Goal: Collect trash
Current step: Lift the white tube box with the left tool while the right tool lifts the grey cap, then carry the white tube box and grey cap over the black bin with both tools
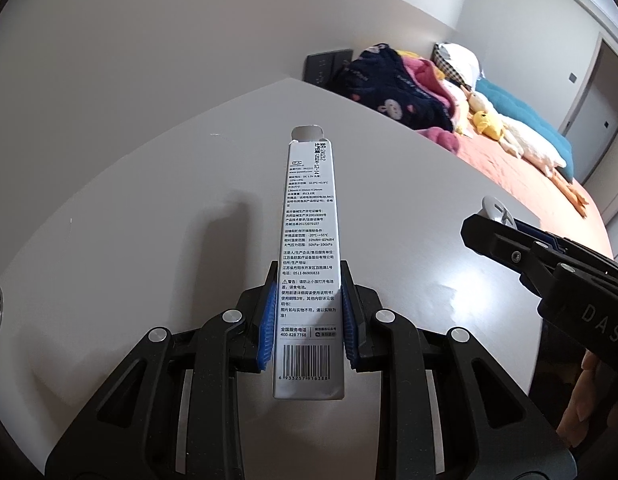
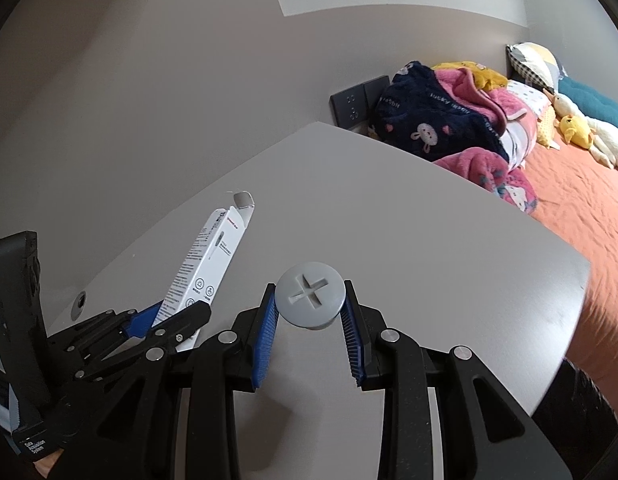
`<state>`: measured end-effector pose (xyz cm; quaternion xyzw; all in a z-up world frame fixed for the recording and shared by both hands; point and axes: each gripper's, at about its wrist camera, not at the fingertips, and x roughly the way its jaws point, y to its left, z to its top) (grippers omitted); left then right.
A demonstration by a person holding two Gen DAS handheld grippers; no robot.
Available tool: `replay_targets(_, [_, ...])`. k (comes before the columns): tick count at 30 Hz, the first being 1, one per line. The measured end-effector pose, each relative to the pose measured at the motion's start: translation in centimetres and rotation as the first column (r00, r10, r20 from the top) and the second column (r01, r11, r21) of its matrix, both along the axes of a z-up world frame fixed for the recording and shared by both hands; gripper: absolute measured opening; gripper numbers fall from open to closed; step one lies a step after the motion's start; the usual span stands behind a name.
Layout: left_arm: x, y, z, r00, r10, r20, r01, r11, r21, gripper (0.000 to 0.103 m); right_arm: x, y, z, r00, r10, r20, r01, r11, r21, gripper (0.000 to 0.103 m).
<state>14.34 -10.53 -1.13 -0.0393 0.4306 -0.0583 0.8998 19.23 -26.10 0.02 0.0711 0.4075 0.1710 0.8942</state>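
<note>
My left gripper (image 1: 308,320) is clamped on a long, narrow white cardboard box (image 1: 309,264) printed with black text and a barcode; the blue ribbed pads (image 1: 269,320) press its two long sides near the barcode end, and its open flap end points away from me, above the grey tabletop (image 1: 129,220). My right gripper (image 2: 311,320) is clamped on a round grey plastic cap with a cross-shaped slot (image 2: 311,296), held by its rim above the same tabletop, to the right of the box. Nothing lies on the tabletop between the grippers and its far edge. At the tabletop's left edge sits a round metal-rimmed hole (image 2: 80,303). Beyond its far corner, dark wall sockets (image 2: 359,106) sit on the wall. Beyond its right edge lies a bed with an orange sheet (image 2: 581,200), heaped with navy and pink fleece blankets (image 2: 449,120) and a yellow plush duck (image 2: 575,130).
</note>
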Motion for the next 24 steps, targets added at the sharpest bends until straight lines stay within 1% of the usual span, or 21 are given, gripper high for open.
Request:
replay_targets(15, [-5.3,-4.4,1.4,0.997,-0.081,0.018,0.081,0.997,0.002,0.027,-7.3,-3.7,1.5,0.999,-0.042,0.020,0.042,0.999,0.004,0.033])
replay_targets(24, [-8.1,-7.1,2.0,0.989,-0.144,0.029,0.144,0.990,0.004,0.027,-11.1,-6.7,2.4,0.995,-0.089,0.043,0.089,0.996,0.009,0.033])
